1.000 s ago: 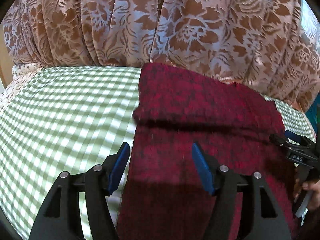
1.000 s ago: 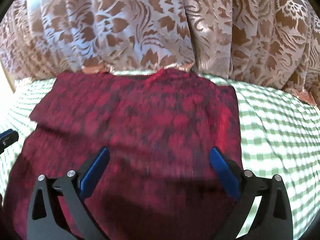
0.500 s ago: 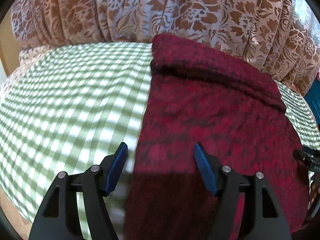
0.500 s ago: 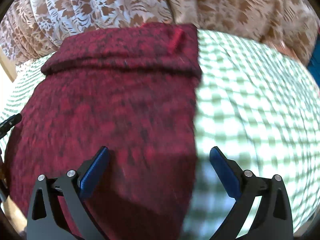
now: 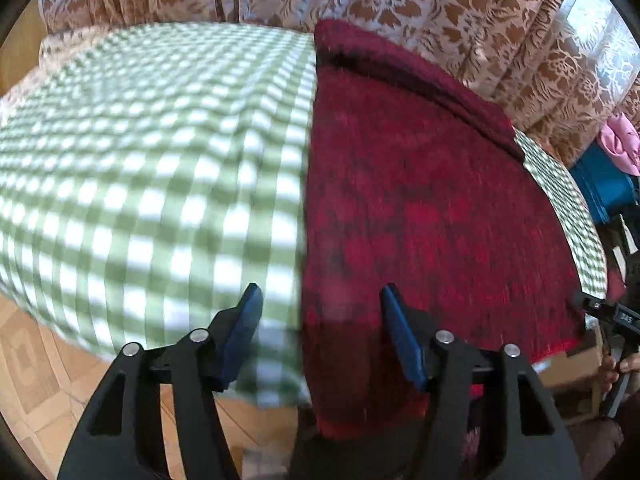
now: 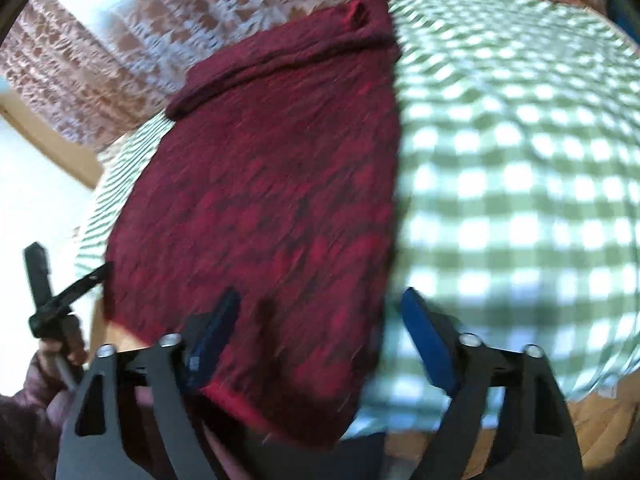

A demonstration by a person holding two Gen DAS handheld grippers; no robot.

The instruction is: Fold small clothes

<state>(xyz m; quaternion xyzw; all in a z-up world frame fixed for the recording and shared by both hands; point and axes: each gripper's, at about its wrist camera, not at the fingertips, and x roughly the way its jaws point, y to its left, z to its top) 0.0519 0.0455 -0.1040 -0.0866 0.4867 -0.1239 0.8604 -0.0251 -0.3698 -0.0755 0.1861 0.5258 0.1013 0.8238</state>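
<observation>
Here, left gripper (image 5: 320, 320) jaws closing in, apart, astride the red garment's (image 5: 420, 200) near-left edge | right gripper (image 6: 320, 328) likewise at its near-right edge | garment flat on checked cloth (image 5: 140, 160) | curtain (image 5: 440, 12) behind

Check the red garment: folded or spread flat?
Mostly spread. The red garment lies flat on the checked cloth, with only its far end turned over in a band.

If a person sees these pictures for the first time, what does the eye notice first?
First, the dark red knitted garment, lying flat on the green-and-white checked cloth, its far end folded over. Behind hangs a brown floral curtain. Below, each gripper's blue pads straddle a near corner of the garment.
</observation>
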